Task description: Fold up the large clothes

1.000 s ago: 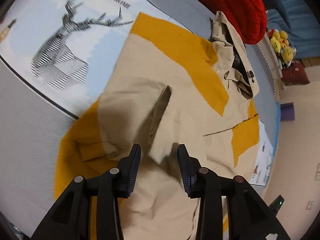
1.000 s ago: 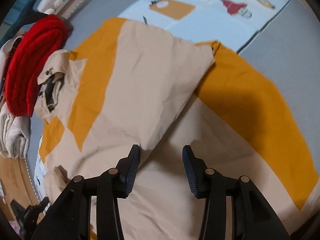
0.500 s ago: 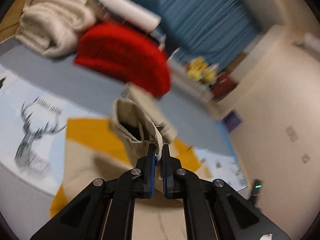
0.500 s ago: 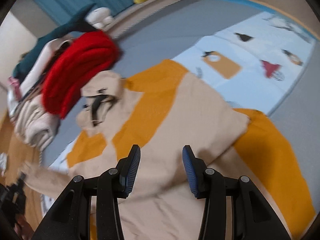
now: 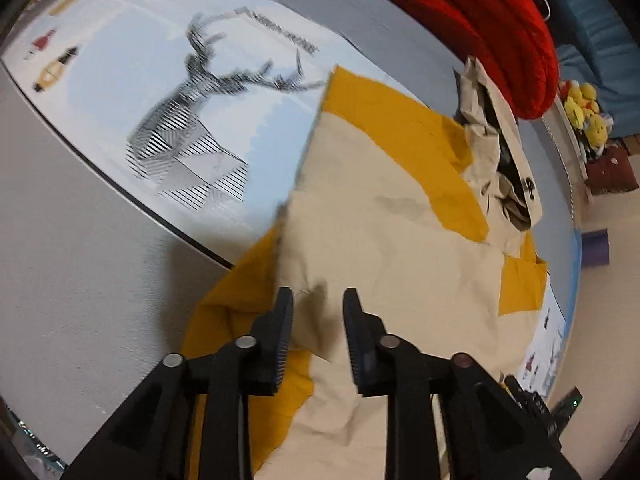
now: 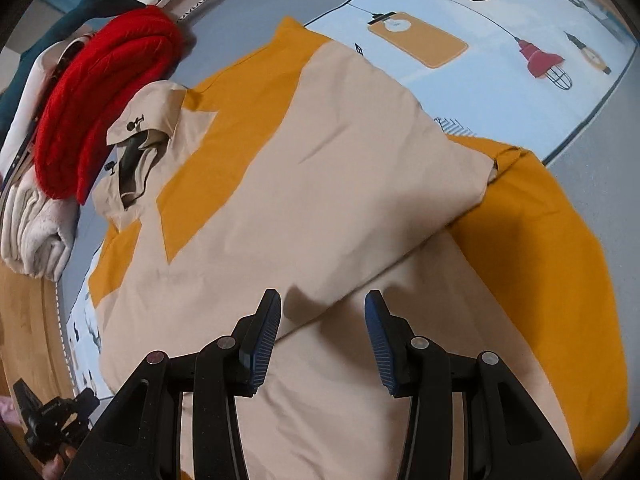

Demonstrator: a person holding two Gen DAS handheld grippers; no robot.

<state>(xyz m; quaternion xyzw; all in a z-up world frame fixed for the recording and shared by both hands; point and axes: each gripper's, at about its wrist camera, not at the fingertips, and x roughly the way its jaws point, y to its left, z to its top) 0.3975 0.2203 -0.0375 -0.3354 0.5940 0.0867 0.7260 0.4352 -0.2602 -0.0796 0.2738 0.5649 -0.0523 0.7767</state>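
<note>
While my left gripper (image 5: 318,300) points down over the beige-and-mustard garment (image 5: 400,240), its jaws are opening with nothing pinched between them; the cloth lies flat below, beside the deer-print mat (image 5: 180,120) and near the red knit (image 5: 480,20).

From my right wrist, the right gripper (image 6: 323,304) hangs partly open and empty above the garment's (image 6: 320,200) folded edge, collar (image 6: 144,136) toward the red knit (image 6: 100,100).

Pretty lived-in room: grey bedding (image 5: 100,280) with a pale blue panel showing a striped deer print (image 5: 188,132), blue curtains (image 5: 592,20) at the back, yellow plush toys (image 5: 586,108) on a ledge, cream floor (image 5: 616,320) alongside.
</note>
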